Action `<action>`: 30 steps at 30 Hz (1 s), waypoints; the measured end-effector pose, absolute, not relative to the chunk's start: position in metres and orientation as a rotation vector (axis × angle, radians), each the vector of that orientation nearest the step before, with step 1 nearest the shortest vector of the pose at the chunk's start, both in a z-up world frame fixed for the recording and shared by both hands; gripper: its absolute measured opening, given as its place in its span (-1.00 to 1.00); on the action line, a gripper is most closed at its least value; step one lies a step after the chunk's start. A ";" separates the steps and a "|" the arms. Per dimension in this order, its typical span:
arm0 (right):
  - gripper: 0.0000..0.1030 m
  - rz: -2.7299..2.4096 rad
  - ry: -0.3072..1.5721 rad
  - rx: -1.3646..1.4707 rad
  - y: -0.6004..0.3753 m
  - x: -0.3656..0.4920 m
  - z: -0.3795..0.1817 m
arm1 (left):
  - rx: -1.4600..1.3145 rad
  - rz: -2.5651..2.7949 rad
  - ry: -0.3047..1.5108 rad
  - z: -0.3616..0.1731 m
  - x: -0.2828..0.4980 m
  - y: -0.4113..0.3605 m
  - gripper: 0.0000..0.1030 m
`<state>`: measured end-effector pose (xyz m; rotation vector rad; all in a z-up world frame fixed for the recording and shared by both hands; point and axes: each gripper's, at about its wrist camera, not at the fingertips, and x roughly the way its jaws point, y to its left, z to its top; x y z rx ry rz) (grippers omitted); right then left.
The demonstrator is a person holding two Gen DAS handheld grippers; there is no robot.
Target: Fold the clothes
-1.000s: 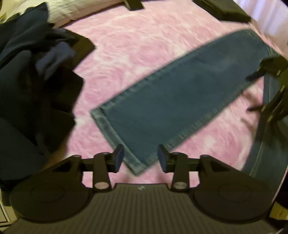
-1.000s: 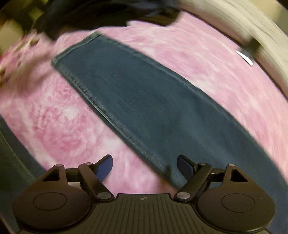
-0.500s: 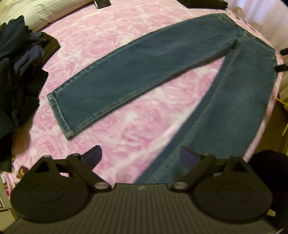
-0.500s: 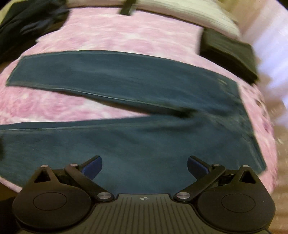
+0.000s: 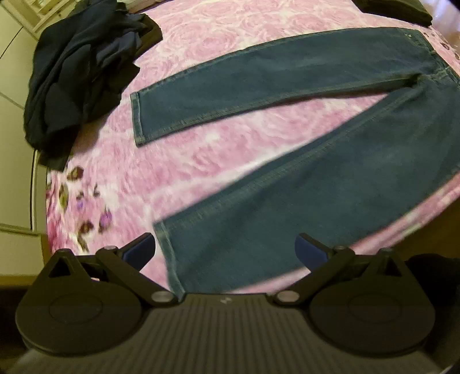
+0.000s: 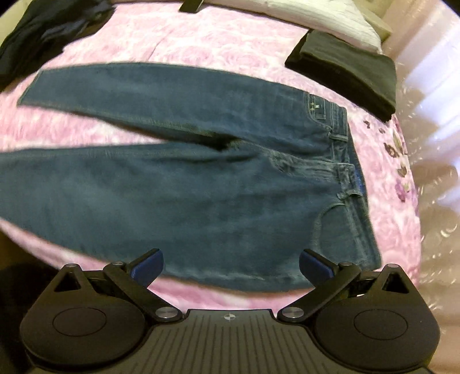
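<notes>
Black ribbed left gripper (image 5: pixel 225 254) and right gripper (image 6: pixel 231 266), blue pads, silver pivot screws.

Blue denim jeans (image 6: pixel 201 195) lie flat on the pink rose-patterned bedspread (image 5: pixel 201 161), legs spread apart. A heap of dark navy clothes (image 5: pixel 80 74) sits beyond the leg hems; a folded black garment (image 6: pixel 345 72) lies beyond the waistband.

Bedroom, pink floral bedspread (image 5: pixel 218 149), pillow (image 6: pixel 316 17)
</notes>
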<state>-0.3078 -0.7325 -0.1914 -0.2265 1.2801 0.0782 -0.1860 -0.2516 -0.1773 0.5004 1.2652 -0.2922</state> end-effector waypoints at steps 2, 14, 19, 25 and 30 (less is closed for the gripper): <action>1.00 0.101 1.292 -0.228 -0.745 -0.315 -0.192 | 0.500 -0.279 1.273 -0.175 -0.204 -0.260 0.98; 1.00 0.192 1.306 -0.252 -0.745 -0.309 -0.188 | 0.466 -0.285 1.247 -0.171 -0.228 -0.288 0.98; 1.00 0.227 1.315 -0.290 -0.727 -0.297 -0.188 | 0.464 -0.300 1.244 -0.173 -0.225 -0.292 0.98; 1.00 0.231 1.339 -0.296 -0.721 -0.292 -0.193 | 0.481 -0.325 1.252 -0.176 -0.222 -0.293 0.97; 1.00 0.217 1.352 -0.285 -0.723 -0.290 -0.193 | 0.491 -0.342 1.249 -0.175 -0.217 -0.298 0.97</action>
